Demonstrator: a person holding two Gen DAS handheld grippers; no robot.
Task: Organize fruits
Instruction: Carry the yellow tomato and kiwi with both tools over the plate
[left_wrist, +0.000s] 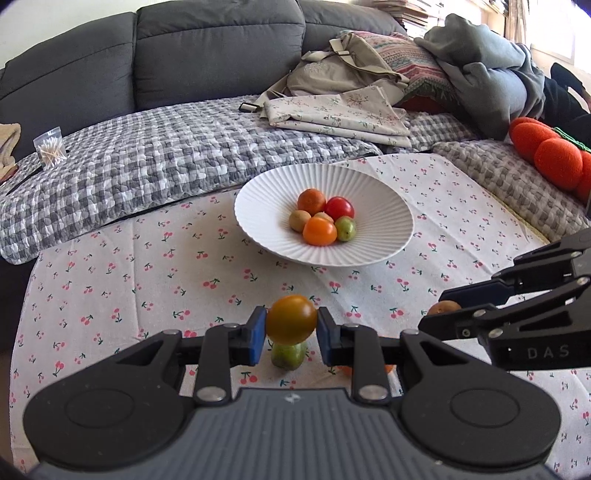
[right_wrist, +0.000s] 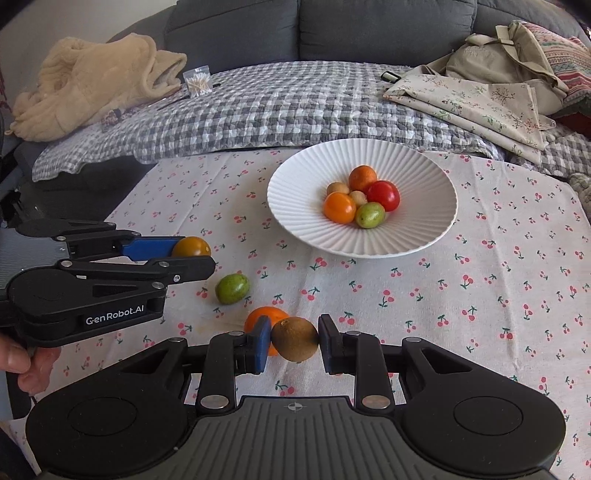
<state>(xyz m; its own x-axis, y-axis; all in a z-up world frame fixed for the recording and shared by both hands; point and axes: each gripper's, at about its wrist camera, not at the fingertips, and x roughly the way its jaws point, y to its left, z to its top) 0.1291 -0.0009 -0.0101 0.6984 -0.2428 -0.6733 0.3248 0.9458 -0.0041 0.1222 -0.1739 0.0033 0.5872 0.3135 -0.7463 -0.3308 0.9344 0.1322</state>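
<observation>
While both grippers sit low over the cherry-print cloth (right_wrist: 480, 295), each has a fruit pinched. L gripper (left_wrist: 291, 332): jaws nearly closed, blue pads pressing both sides of a brownish-orange tomato (left_wrist: 291, 324), held clear of the cloth; in the right wrist view only the tomato's top shows behind the pad. R gripper (right_wrist: 294, 341): jaws closed on a brown kiwi (right_wrist: 295, 338), pads touching both sides. Loose fruit on cloth: green fruit (right_wrist: 232, 288) near L gripper, in the left wrist view mostly hidden under the held tomato; an orange (right_wrist: 263, 317) just behind the kiwi, partly blocked by the R pad, only slivers visible in the left wrist view. White ribbed bowl (right_wrist: 295, 206) sits further back on the cloth w/ approx six fruits: orange, red tomato (right_wrist: 384, 195), orange tomato, green one, two small tan ones, hard to ID. Person's fingers (right_wrist: 22, 365) cut off at frame edge under L gripper. Sofa w/ checked quilt (right_wrist: 277, 110) behind, piled fabrics at edges cropped.
</observation>
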